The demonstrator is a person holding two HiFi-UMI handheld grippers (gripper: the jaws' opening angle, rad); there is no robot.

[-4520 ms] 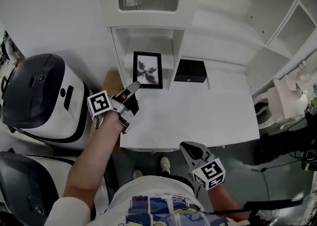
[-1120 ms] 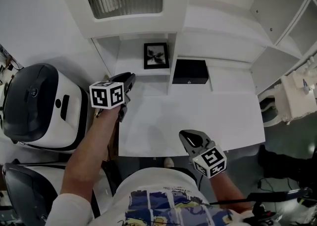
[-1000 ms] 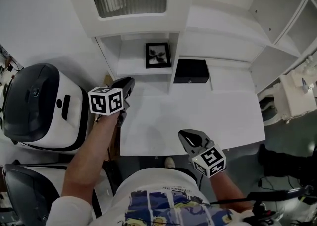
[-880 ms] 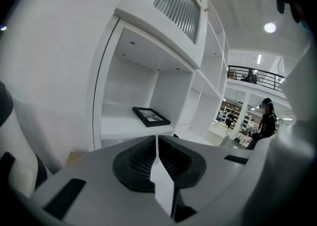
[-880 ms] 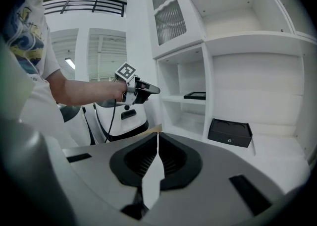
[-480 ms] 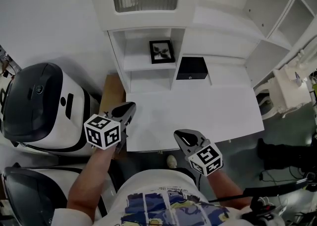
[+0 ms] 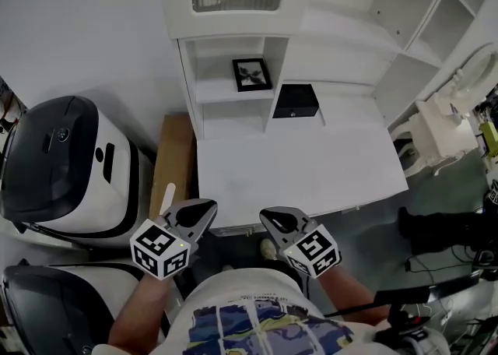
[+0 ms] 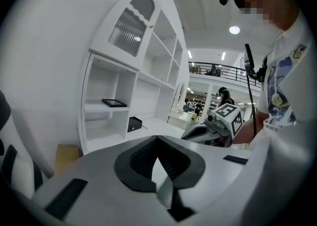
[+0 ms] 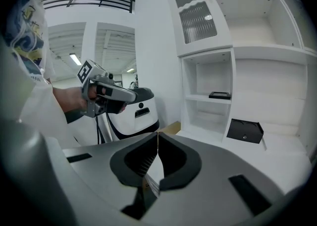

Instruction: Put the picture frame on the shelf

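Lying flat on the shelf (image 7: 218,90), the picture frame (image 7: 252,75) is judged placed; left tongs (image 7: 207,206) and right tongs (image 7: 265,216) are pressed together, empty, clear of the tabletop (image 7: 296,166), nothing left to carry.

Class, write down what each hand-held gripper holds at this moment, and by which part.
Nothing is held. The left hand-held gripper and the right hand-held gripper are both shut and empty; the frame lies on the shelf, away from both.

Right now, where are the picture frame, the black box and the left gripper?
picture frame (image 7: 251,75), head view, the picture inside.
black box (image 7: 295,101), head view, its middle.
left gripper (image 7: 207,209), head view, shut jaw tips.
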